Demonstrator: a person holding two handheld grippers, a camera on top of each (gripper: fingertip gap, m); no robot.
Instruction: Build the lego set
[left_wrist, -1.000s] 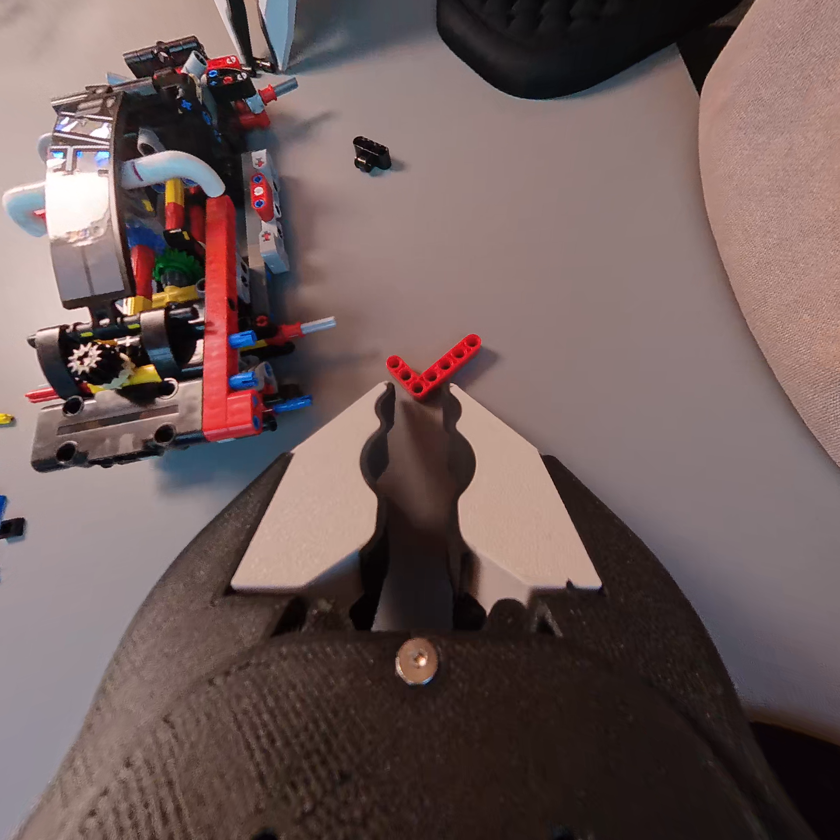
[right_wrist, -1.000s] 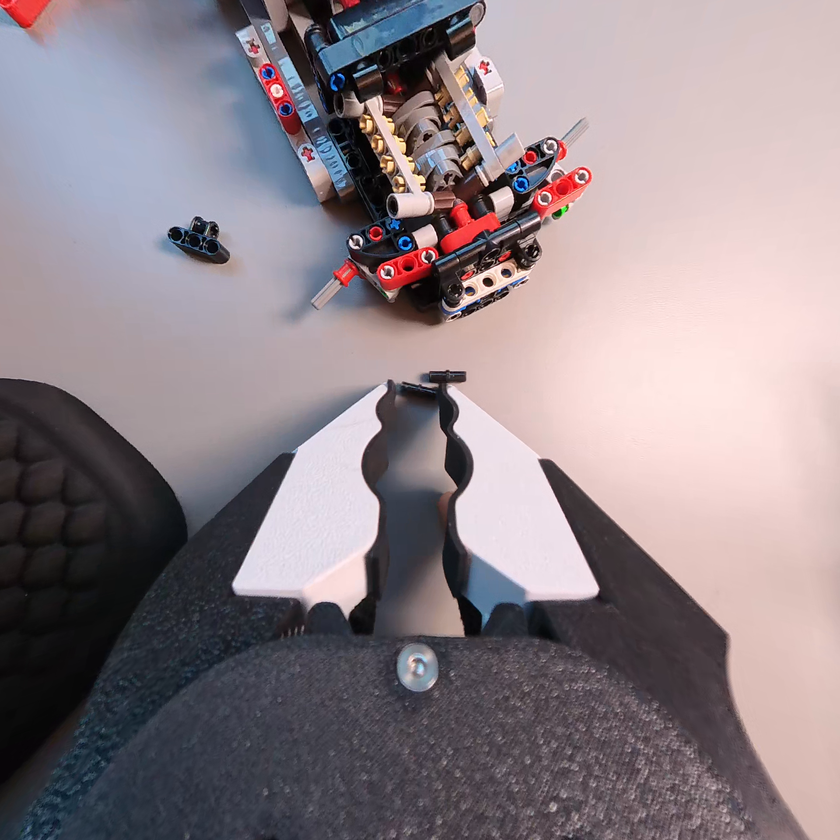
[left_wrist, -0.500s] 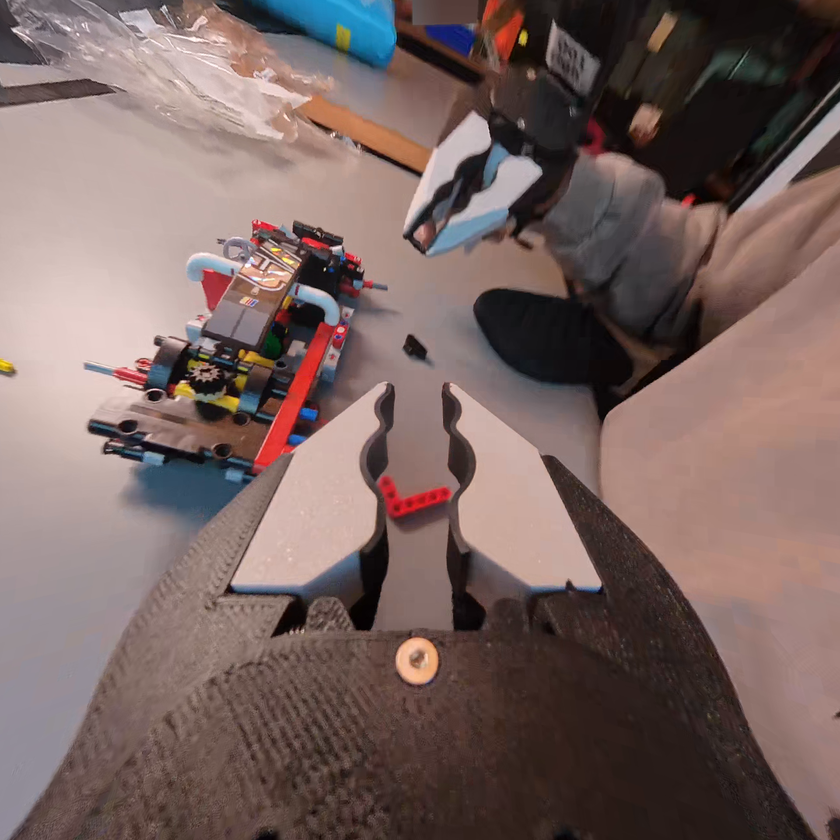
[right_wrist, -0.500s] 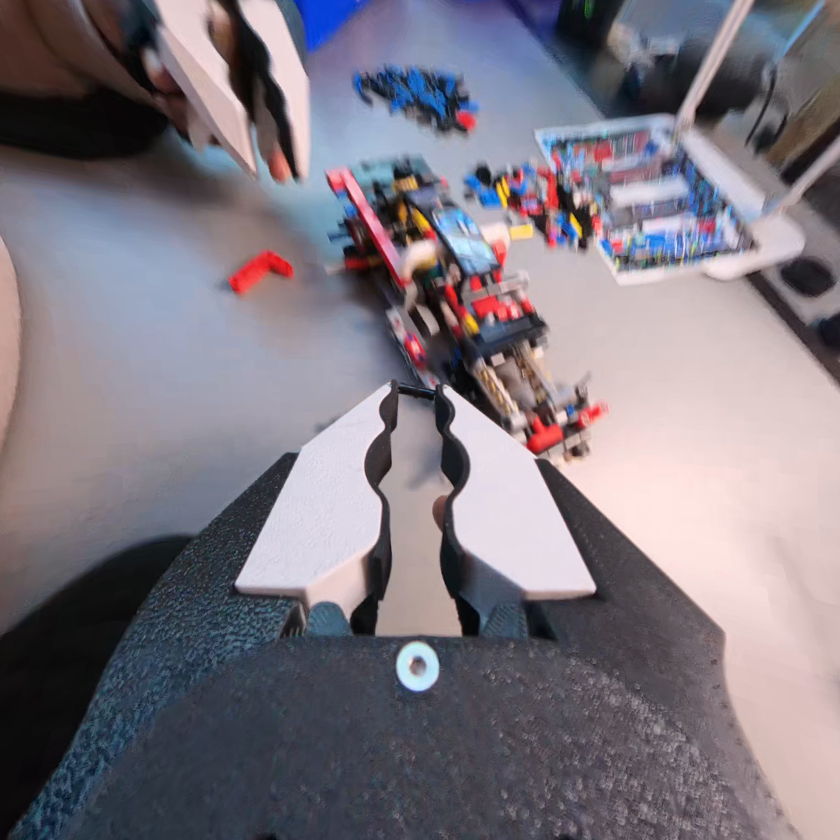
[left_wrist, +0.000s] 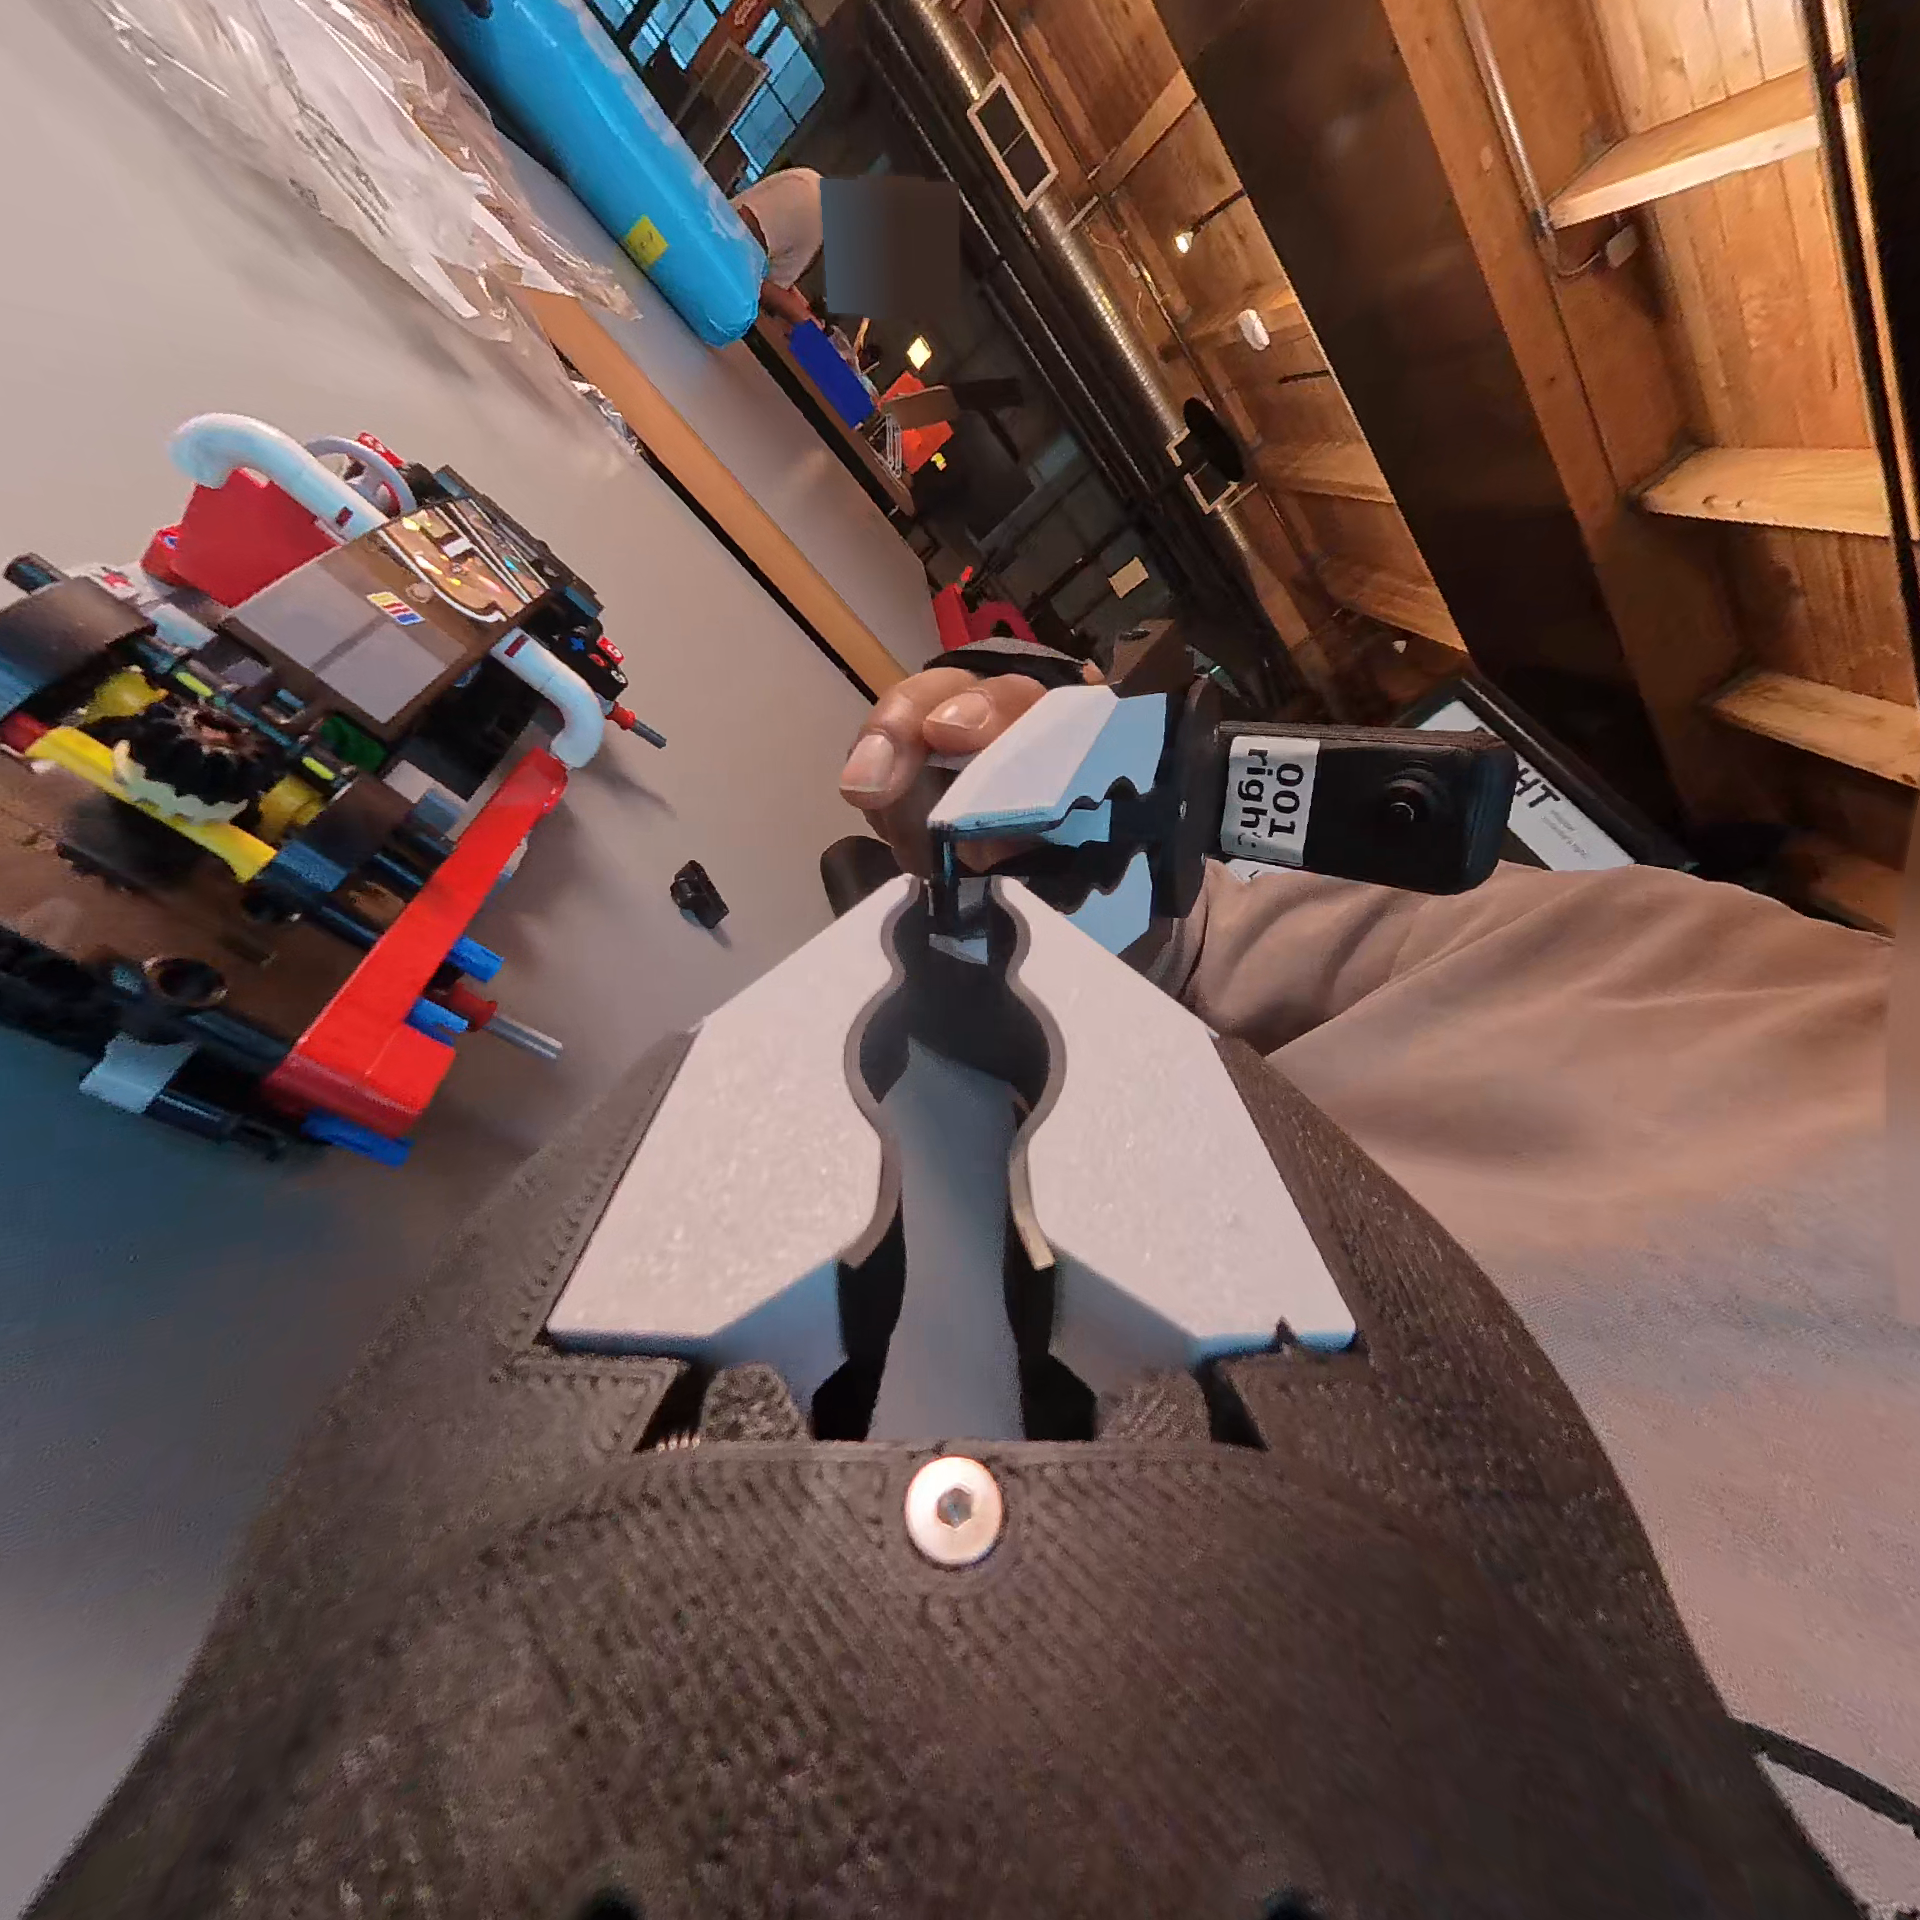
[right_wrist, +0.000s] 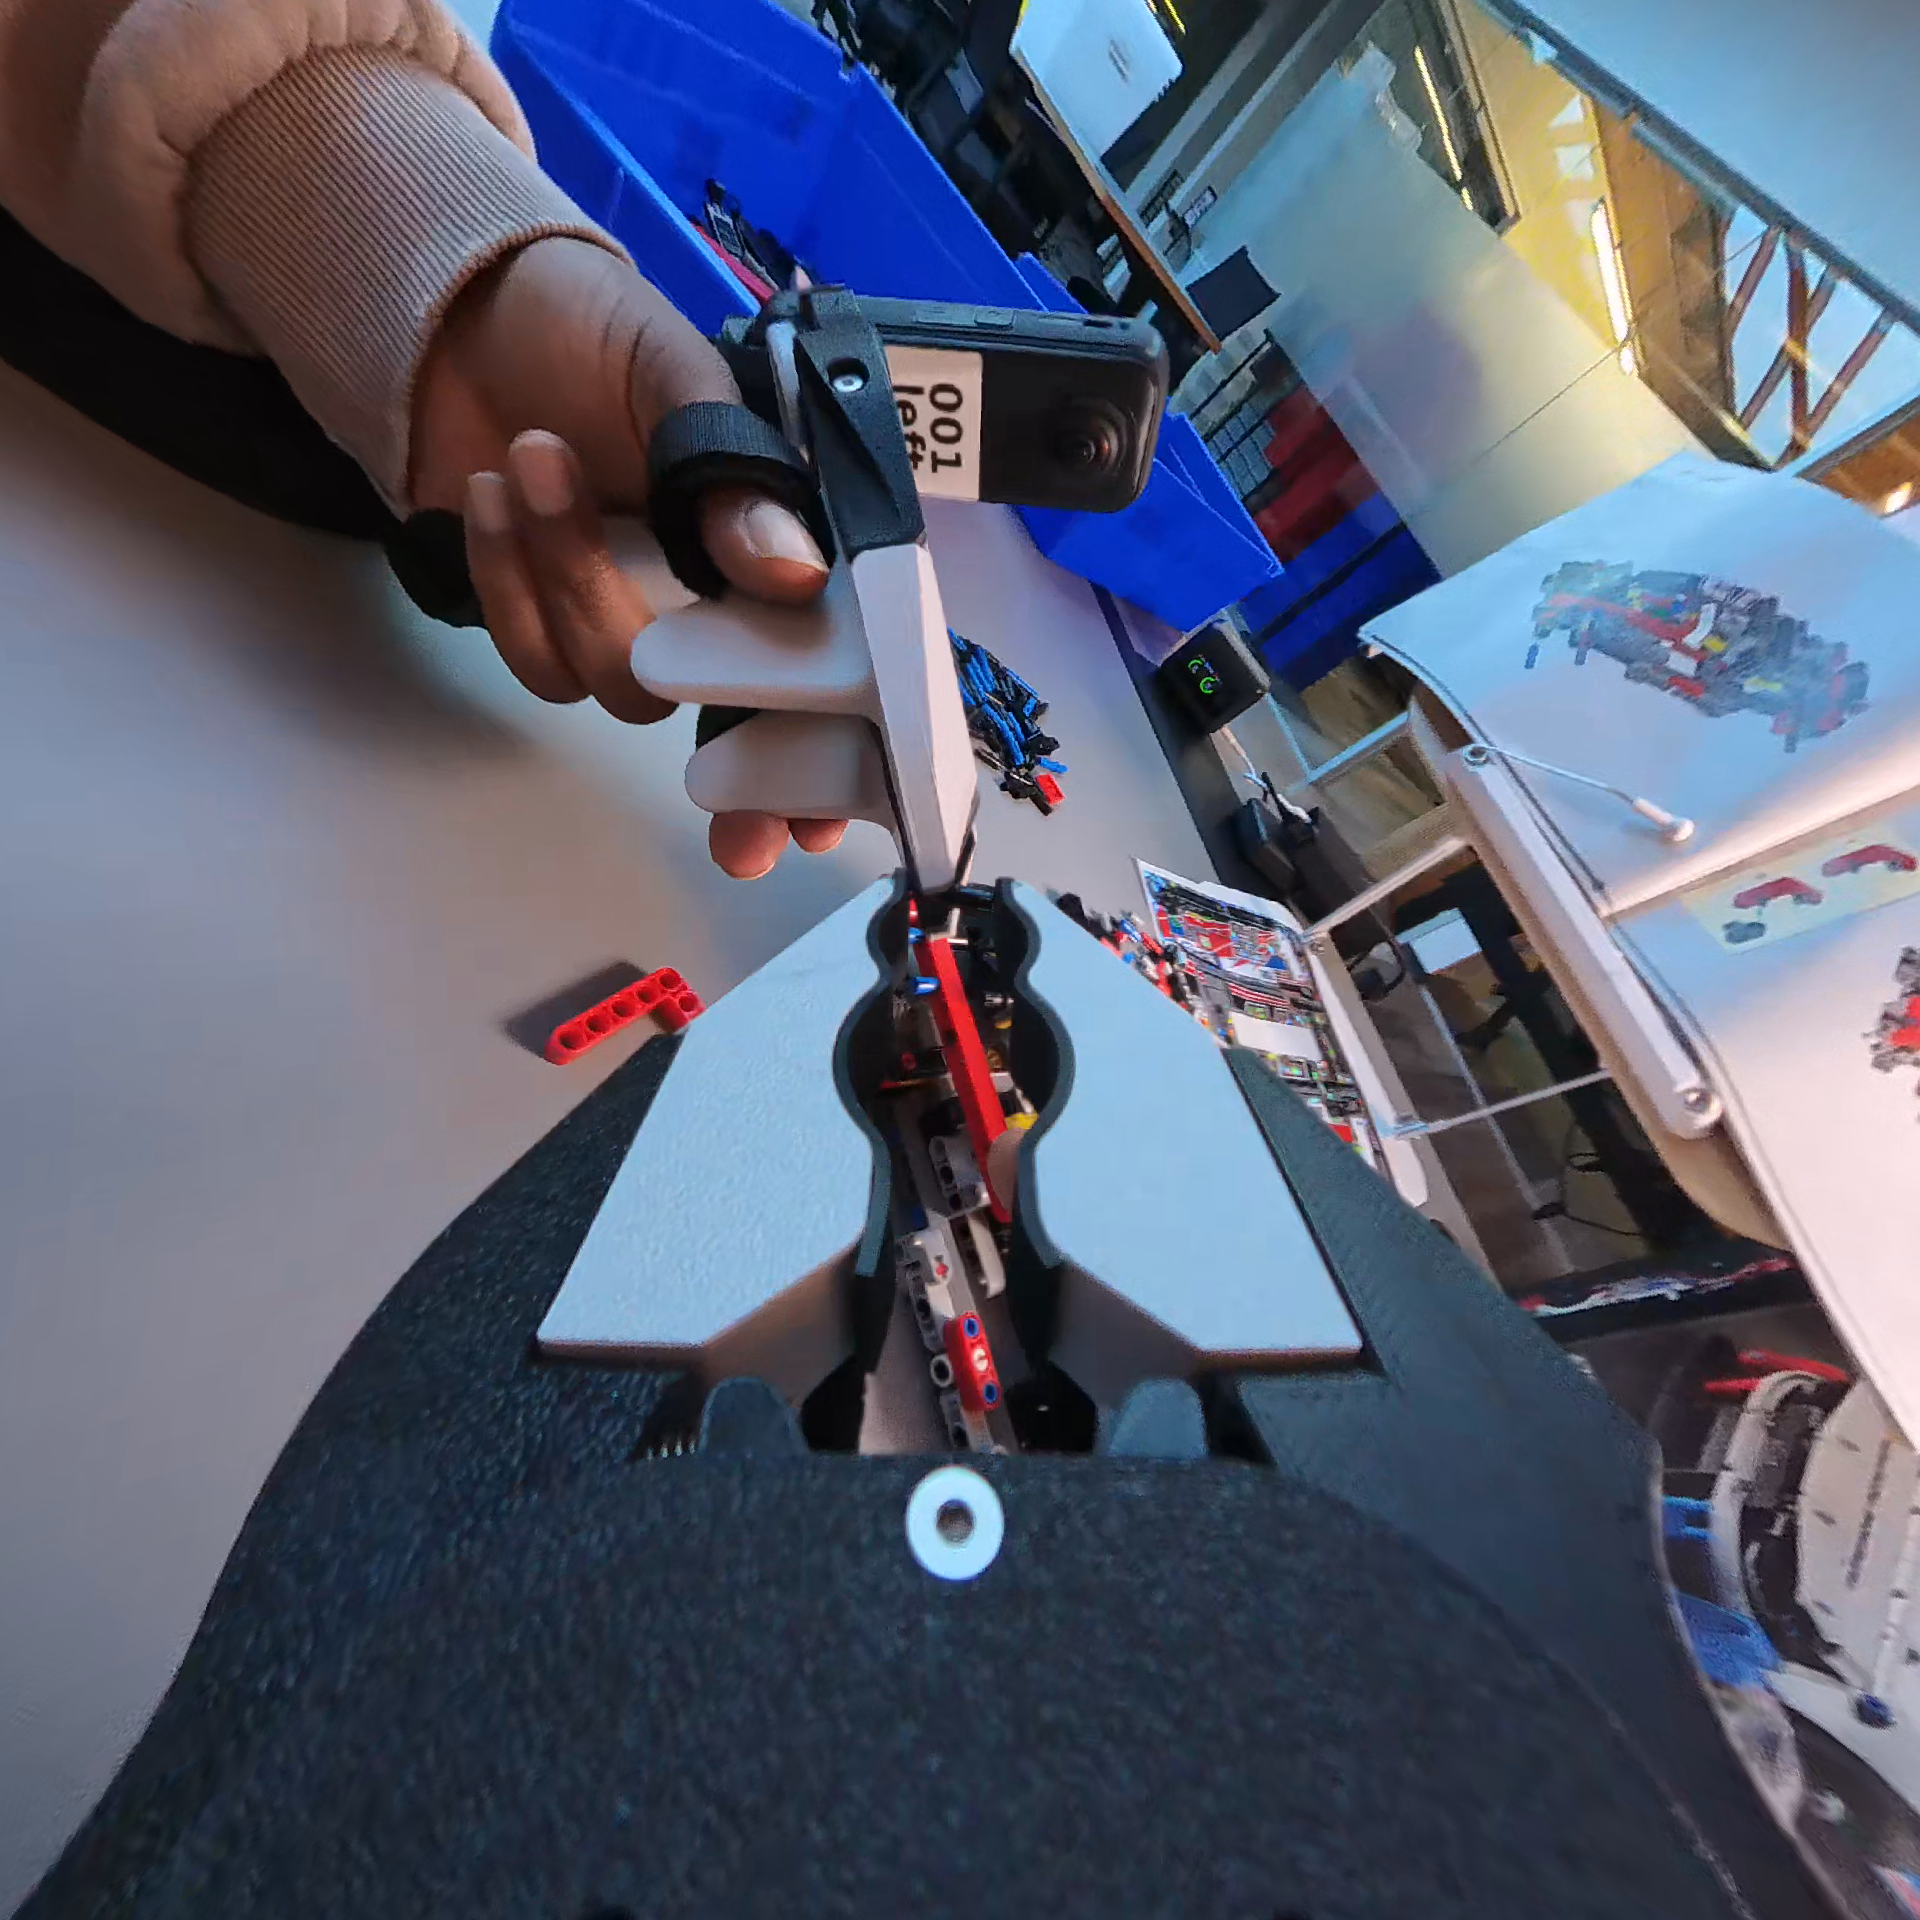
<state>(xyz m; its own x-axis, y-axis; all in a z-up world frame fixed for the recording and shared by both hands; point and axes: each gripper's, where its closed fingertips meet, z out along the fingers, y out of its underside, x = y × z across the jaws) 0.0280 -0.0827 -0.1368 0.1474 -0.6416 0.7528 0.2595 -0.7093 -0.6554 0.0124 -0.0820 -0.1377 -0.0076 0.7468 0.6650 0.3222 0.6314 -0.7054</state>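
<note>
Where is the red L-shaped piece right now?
In the right wrist view, the red L-shaped piece lies on the grey table, left of the right gripper.

Grey table (left_wrist: 260, 312) runs toward ten o'clock. Wooden shelves (left_wrist: 1714, 488) climb at two o'clock beside a silver duct (left_wrist: 1101, 301). Blue bins (right_wrist: 831, 177) at twelve; windows (right_wrist: 1704, 260) glow at one o'clock.

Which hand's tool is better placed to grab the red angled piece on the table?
Probably left. The right tool pinches a small black pin, while the red angled piece lies on the table nearer the left tool.
</note>
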